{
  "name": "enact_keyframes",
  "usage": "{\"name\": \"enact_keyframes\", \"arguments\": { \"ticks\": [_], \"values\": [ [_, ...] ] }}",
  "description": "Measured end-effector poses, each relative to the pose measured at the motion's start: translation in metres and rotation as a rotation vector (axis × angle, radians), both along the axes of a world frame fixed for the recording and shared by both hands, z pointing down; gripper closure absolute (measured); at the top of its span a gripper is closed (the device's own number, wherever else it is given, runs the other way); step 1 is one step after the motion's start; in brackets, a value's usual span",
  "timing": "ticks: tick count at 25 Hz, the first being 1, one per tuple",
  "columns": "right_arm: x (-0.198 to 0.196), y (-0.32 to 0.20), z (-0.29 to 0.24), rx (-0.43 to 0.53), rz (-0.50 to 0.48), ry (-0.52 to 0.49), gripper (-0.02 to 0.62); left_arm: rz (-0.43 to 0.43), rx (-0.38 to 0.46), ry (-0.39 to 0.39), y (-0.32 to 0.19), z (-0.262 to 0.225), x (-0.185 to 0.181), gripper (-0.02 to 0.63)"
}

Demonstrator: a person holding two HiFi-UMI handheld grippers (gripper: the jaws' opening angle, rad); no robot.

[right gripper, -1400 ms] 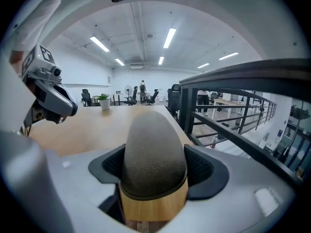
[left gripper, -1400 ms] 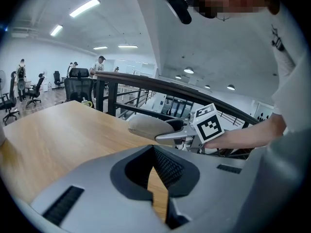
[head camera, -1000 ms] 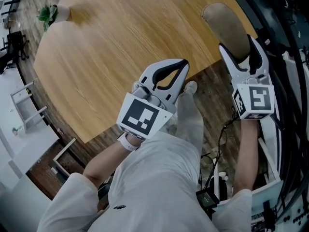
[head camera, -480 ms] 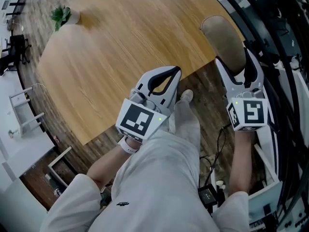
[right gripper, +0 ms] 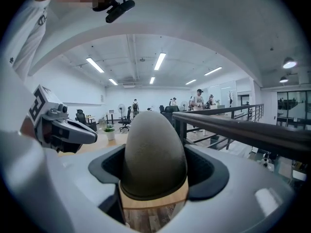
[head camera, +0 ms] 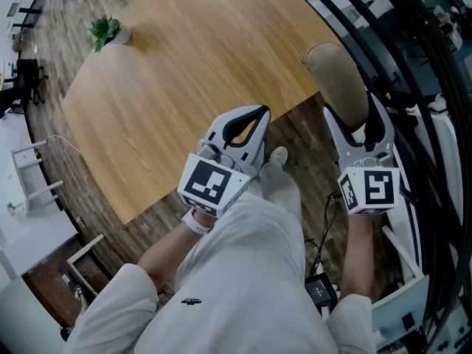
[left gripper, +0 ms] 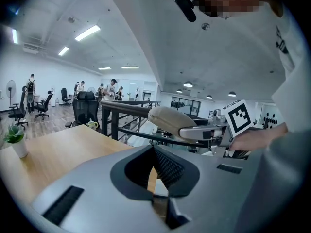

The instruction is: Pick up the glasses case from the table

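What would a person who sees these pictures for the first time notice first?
The tan glasses case stands out, clamped in the right gripper by the right edge of the wooden table. Next comes the left gripper, shut and empty, over the table's near edge, and a potted plant on its far left corner.

Tan oval glasses case [head camera: 338, 80], closed, clamped lengthwise between jaws, airborne.

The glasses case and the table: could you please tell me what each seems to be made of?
Case: probably a fabric or felt-like covering, matte grey-beige; a fine woven texture shows, with no shine. Table: wood or a wood-look laminate, light oak tone, satin finish; long grain lines run across the top, but the pictures cannot settle which.
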State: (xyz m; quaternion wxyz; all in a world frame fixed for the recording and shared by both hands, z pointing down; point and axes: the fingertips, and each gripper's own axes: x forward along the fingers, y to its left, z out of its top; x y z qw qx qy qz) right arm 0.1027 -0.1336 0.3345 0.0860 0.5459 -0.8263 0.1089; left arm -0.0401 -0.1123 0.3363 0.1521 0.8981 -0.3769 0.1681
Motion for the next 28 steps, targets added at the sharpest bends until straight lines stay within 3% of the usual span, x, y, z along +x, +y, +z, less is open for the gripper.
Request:
{"name": "enact_keyframes", "arguments": {
  "ticks": [15, 28],
  "values": [
    [0.040, 0.052, -0.069, 0.077, 0.081, -0.001, 0.222, -0.043, 0.081, 0.032, 0.015, -0.061, 0.000, 0.603],
    [0.058, 0.098, -0.096, 0.096, 0.140, 0.028, 0.222, 0.001, 0.133, 0.075, 0.031, -0.094, 0.005, 0.603]
  ]
}}
